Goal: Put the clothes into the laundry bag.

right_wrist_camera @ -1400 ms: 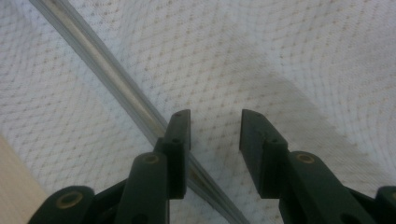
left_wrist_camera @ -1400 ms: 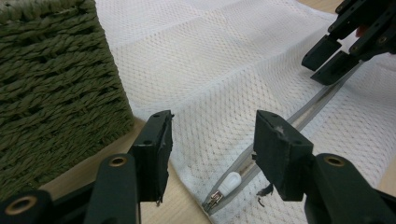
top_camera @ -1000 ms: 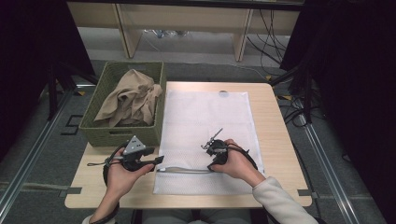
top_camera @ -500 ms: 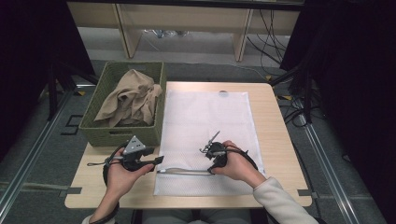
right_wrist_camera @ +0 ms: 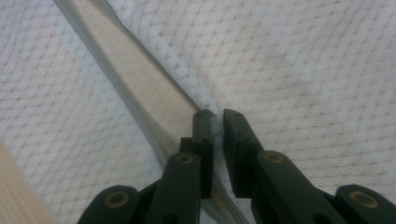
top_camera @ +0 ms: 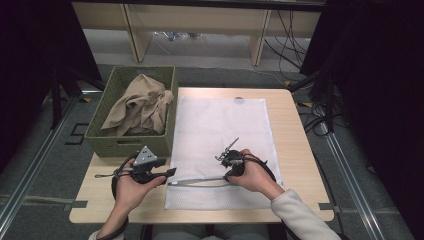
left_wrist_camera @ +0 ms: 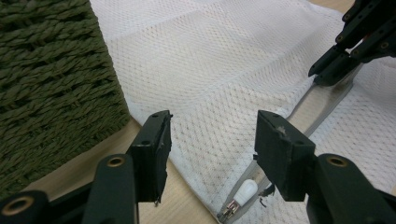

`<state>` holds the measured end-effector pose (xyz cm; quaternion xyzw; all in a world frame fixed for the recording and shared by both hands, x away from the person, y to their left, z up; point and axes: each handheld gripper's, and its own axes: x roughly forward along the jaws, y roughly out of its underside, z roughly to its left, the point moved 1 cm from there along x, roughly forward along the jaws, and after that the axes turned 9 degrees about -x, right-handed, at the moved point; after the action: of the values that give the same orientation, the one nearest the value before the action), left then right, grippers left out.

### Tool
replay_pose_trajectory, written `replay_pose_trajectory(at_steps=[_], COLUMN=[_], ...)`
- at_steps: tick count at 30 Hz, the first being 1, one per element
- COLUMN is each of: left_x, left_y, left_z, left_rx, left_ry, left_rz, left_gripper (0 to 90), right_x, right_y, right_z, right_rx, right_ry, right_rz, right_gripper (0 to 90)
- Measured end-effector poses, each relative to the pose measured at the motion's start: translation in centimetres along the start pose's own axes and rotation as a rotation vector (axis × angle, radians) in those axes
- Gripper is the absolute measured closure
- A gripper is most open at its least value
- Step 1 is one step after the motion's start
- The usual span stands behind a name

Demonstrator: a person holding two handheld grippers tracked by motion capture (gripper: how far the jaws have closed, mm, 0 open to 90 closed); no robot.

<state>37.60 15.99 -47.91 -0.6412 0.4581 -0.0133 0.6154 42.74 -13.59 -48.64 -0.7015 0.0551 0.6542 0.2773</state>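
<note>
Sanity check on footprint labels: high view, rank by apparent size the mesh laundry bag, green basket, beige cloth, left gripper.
1. mesh laundry bag
2. green basket
3. beige cloth, heaped inside the basket
4. left gripper, clearly smallest

Below the left gripper (left_wrist_camera: 210,135), white zipper pull (left_wrist_camera: 244,192) half cut off by the frame's bottom edge. Beyond its jaws, upper right, right gripper (left_wrist_camera: 334,70) cropped at the corner. Left of them, green basket (left_wrist_camera: 51,70) cropped too. Between the nearly closed right jaws, mesh bag (right_wrist_camera: 303,70) edge pinched, blurred.
</note>
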Motion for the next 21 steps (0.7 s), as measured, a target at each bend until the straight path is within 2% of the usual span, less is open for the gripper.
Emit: replay_pose_trajectory(at_steps=[4,5,6,7,8,9,10,11,12,13,14,15,17,18,19,20,21], left_x=[0.1,0.1,0.0,0.0,0.1,0.0,0.0,0.0,-0.2,-0.2,-0.2,-0.3,-0.5,-0.6,-0.8,-0.8,-1.0], left_y=[0.0,0.1,0.1,0.1,0.1,0.0,0.0,0.0,-0.1,-0.2,-0.3,-0.4,-0.5,-0.6,-0.9,-0.9,-1.1], left_z=[-0.1,-0.1,0.0,0.0,-0.1,0.0,-0.1,-0.1,-0.1,-0.3,-0.3,-0.5,-0.5,-0.6,-0.8,-0.8,-0.8], left_rx=[-0.017,-0.018,-0.001,-0.001,-0.010,0.002,-0.013,-0.013,0.005,-0.011,-0.003,-0.006,0.004,-0.003,-0.006,-0.006,0.004], left_ry=[0.001,0.004,-0.005,-0.005,-0.001,-0.007,0.000,0.000,-0.002,0.008,0.007,0.010,0.015,0.017,0.019,0.019,0.013], left_rz=[-0.005,-0.003,0.011,0.011,0.004,0.007,-0.007,-0.007,-0.005,-0.021,-0.029,-0.040,-0.041,-0.059,-0.085,-0.085,-0.096], left_gripper=[46.0,46.0,46.0,46.0,46.0,46.0,46.1,46.2,46.2,46.1,46.0,45.7,44.0,44.0,41.2,39.1,39.1], right_x=[-0.3,-0.2,-0.2,-0.2,-0.3,-0.6,-0.9,-1.3,-1.7,-2.1,-2.6,-3.0,-3.6,-3.6,-4.2,-4.2,-4.5], right_y=[-0.2,-0.2,-0.2,-0.2,-0.2,-0.4,-0.5,-0.6,-0.7,-0.8,-1.0,-1.1,-1.3,-1.3,-1.4,-1.4,-1.6], right_z=[0.0,0.2,0.2,0.2,0.2,0.1,0.1,0.1,0.2,0.2,0.2,0.5,0.3,0.3,0.5,0.5,0.4], right_rx=[0.030,0.036,0.034,0.034,0.028,0.024,0.025,0.035,0.044,0.052,0.061,0.101,0.100,0.100,0.124,0.124,0.117], right_ry=[0.029,0.024,0.021,0.021,0.034,0.048,0.066,0.087,0.091,0.098,0.110,0.111,0.138,0.138,0.152,0.152,0.180], right_rz=[0.007,0.012,0.012,0.012,0.001,-0.019,-0.041,-0.054,-0.075,-0.100,-0.119,-0.129,-0.177,-0.177,-0.201,-0.201,-0.227], right_gripper=[89.2,89.2,89.2,89.2,89.2,89.2,89.3,89.3,89.3,89.4,89.4,89.4,89.4,89.4,89.4,89.4,89.5])
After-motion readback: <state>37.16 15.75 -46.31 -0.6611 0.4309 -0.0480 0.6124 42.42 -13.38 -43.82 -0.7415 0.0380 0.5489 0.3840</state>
